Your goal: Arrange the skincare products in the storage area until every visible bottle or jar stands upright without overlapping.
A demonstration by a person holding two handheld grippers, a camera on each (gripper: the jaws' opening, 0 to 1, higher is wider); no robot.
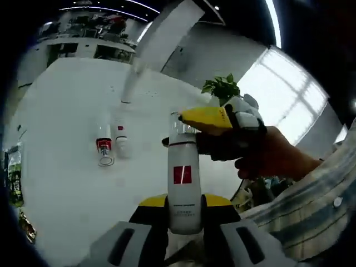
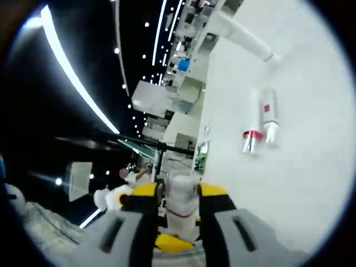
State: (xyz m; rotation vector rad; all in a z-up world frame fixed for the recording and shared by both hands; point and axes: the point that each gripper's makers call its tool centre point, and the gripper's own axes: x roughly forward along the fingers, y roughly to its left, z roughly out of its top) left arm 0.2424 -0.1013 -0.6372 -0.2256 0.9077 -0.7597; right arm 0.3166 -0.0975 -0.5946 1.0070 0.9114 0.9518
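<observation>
A white bottle with a red square label is held in the air, and my left gripper is shut on its lower body. My right gripper, yellow-jawed, comes in from the right with a person's hand behind it and closes on the bottle's top end. In the right gripper view, that white top sits clamped between my right gripper's jaws. Two more bottles rest side by side on the white table: one with a red band and a white one.
The white table stretches widely around the two bottles. A white tube lies beyond them. A green plant stands near the table's far side. A person's checked sleeve is at the right.
</observation>
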